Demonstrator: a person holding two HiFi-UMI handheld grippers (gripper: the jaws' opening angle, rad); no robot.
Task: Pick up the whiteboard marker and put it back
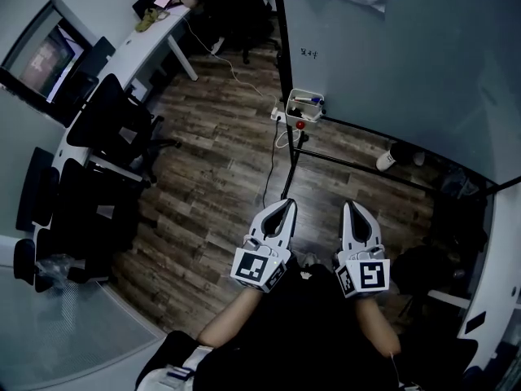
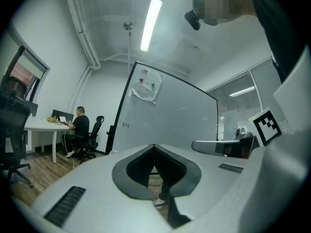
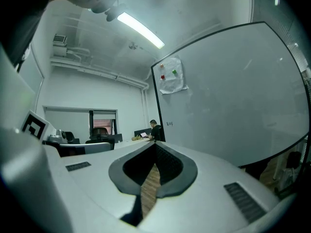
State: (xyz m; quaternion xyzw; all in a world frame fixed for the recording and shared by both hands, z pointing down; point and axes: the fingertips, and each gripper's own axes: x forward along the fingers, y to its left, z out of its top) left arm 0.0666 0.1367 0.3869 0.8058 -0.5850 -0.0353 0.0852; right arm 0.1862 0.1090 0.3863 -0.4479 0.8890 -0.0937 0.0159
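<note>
A brown wood-plank floor (image 1: 212, 161) fills most of the head view. At the upper right stands a large pale-grey whiteboard (image 1: 391, 47) in a black frame. A crumpled white paper sheet (image 2: 146, 87) is pinned near its top under a red and a green magnet. Along the left runs a long white desk (image 1: 142, 43) with several black office chairs (image 1: 114, 125) beside it. In the left gripper view a person in a dark shirt (image 2: 80, 125) sits at the desk's far end.

Low in the head view, two forearms hold white two-jaw grippers side by side. Both point toward the whiteboard and are well apart from it. The left gripper (image 1: 288, 204) has its jaws together, tips meeting, with nothing between them. The right gripper (image 1: 350, 205) is likewise closed and empty, and only floor shows through the dark-lined opening behind its tips.

A small white tray (image 1: 305, 104) hangs on the frame at the whiteboard's lower left corner. In it lies what seems to be the whiteboard marker (image 1: 309, 99), a slim pale stick with a blue end, though it is too small to be sure. Just below the tray sits a small red knob (image 1: 299, 125).
</note>
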